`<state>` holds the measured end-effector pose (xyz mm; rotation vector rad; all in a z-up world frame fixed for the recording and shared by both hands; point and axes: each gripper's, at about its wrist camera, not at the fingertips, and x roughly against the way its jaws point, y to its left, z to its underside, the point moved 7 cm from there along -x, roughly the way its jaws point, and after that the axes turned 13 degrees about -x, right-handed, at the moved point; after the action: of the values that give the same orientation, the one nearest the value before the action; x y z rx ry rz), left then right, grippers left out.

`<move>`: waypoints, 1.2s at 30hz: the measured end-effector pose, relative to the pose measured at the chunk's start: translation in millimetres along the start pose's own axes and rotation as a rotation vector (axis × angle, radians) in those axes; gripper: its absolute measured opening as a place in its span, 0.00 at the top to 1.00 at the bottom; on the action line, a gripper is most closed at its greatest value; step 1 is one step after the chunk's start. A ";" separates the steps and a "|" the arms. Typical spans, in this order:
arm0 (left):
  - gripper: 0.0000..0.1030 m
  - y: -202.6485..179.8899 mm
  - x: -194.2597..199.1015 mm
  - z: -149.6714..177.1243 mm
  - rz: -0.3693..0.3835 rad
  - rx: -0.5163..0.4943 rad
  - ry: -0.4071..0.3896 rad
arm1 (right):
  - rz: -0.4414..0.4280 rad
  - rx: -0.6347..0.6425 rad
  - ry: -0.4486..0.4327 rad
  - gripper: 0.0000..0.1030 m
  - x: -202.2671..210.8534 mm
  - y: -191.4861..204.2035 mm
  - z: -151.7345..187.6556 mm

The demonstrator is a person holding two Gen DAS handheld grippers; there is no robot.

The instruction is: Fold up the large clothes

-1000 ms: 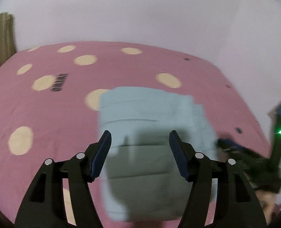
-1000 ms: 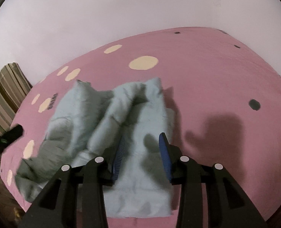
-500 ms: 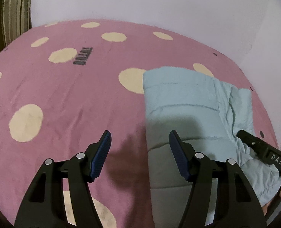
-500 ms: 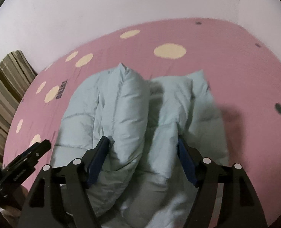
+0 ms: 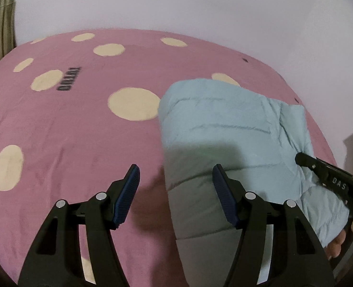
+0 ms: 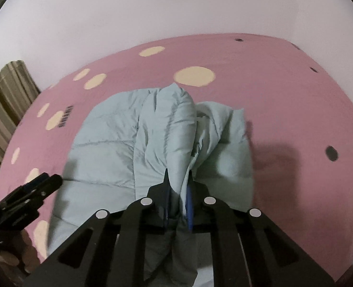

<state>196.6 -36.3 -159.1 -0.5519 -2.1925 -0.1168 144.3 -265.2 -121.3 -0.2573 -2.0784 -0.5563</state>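
A pale blue quilted jacket (image 5: 224, 129) lies folded on the pink spotted bedspread (image 5: 69, 124). My left gripper (image 5: 175, 191) hangs open just above its near left edge, nothing between the fingers. In the right wrist view the jacket (image 6: 109, 143) bulges into a raised fold, and my right gripper (image 6: 179, 193) is shut on that fold, the blue pads pressing the cloth. The right gripper also shows in the left wrist view as a black tip (image 5: 324, 174) at the jacket's right side, a hand (image 5: 339, 244) below it. The left gripper (image 6: 28, 196) appears at the far left of the right wrist view.
A white wall (image 5: 200, 7) stands behind the bed. Striped fabric (image 6: 7, 105) hangs beyond the bed's left side. Pink bedspread stretches to the left of the jacket, with cream spots and a dark printed word (image 5: 69, 81).
My right gripper opened wide over the jacket's bulging fold, then closed on it. The left gripper slid left off the jacket's middle and sank toward its left edge, staying open.
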 end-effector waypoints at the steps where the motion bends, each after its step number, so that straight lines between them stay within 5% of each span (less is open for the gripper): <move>1: 0.39 -7.5 -5.6 0.5 0.009 -0.008 0.010 | 0.002 -0.013 0.009 0.90 -2.8 -7.3 0.3; 14: 0.37 -36.7 -62.1 19.4 -0.037 -0.088 0.127 | 0.038 -0.065 0.088 0.82 -56.5 -58.8 24.1; 27: 0.36 -38.1 -71.6 21.1 -0.068 -0.117 0.131 | 0.046 -0.083 0.071 0.82 -63.0 -60.3 27.9; 36: 0.37 -40.2 -45.6 14.4 -0.073 -0.128 0.113 | 0.074 -0.077 0.050 0.63 -35.4 -61.9 24.9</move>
<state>193.7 -84.3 -198.8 -0.5236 -2.1054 -0.3219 120.7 -306.1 -180.2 -0.3602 -1.9937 -0.5928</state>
